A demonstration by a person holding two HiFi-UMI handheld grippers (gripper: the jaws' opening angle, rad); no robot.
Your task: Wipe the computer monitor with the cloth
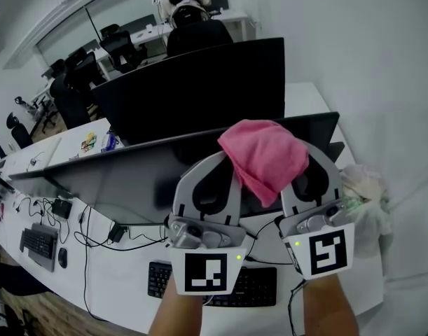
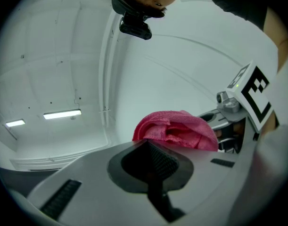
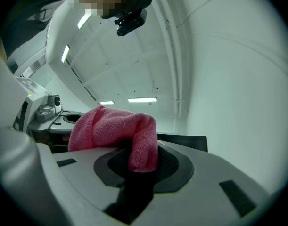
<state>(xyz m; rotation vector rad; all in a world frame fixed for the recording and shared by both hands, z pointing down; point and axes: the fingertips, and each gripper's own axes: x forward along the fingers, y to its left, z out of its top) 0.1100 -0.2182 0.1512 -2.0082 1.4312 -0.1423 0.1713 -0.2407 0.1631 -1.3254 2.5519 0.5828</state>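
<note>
A pink cloth (image 1: 264,157) hangs bunched from my right gripper (image 1: 306,152), which is shut on it. In the right gripper view the cloth (image 3: 114,128) drapes over the closed tips of the right gripper (image 3: 143,149). My left gripper (image 1: 222,157) is raised just left of the cloth, shut with nothing in it. The left gripper view shows its tips (image 2: 146,144) together and the cloth (image 2: 174,130) beyond them. Both grippers are held up above the wide monitor (image 1: 122,184) on the white desk. A second monitor (image 1: 199,82) stands behind it, back towards me.
A black keyboard (image 1: 224,285) lies on the desk (image 1: 115,285) under my hands, with cables to its left. Another keyboard (image 1: 38,243) and a mouse (image 1: 62,257) lie far left. A crumpled white bag (image 1: 364,194) sits right. A person (image 1: 189,12) sits beyond the monitors.
</note>
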